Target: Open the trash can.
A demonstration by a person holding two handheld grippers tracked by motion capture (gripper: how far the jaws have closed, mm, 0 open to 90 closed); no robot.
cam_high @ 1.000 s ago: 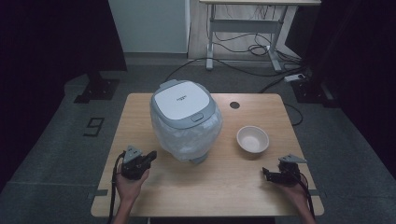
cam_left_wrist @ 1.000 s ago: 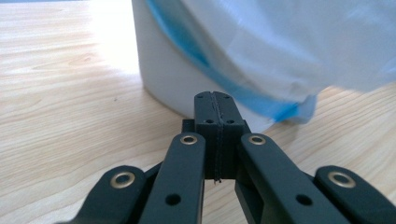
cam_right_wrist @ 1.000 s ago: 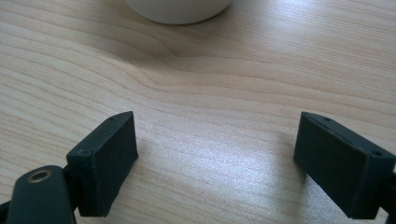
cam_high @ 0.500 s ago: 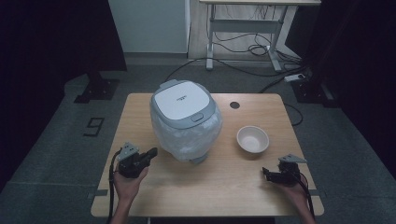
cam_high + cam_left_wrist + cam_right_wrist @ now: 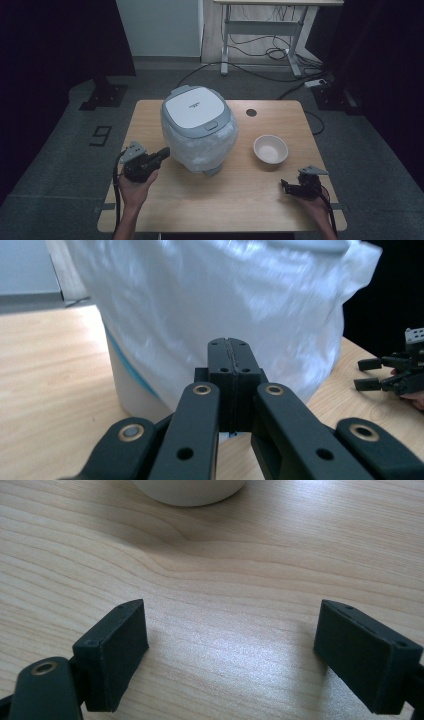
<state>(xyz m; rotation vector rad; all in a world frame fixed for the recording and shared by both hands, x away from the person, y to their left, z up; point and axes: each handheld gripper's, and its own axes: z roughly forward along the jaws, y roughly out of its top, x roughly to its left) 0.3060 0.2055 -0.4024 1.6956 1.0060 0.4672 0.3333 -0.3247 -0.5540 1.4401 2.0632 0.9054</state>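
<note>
My left gripper (image 5: 233,357) is clenched empty just beside the crinkly white plastic-wrapped rice cooker (image 5: 199,131) mid-counter (image 5: 150,200) — my right gripper (image 5: 230,655) is released over smooth pale wood.

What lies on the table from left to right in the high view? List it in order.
left gripper → rice cooker wrapped in a plastic bag → small round hole in the table top → bowl → right gripper
</note>
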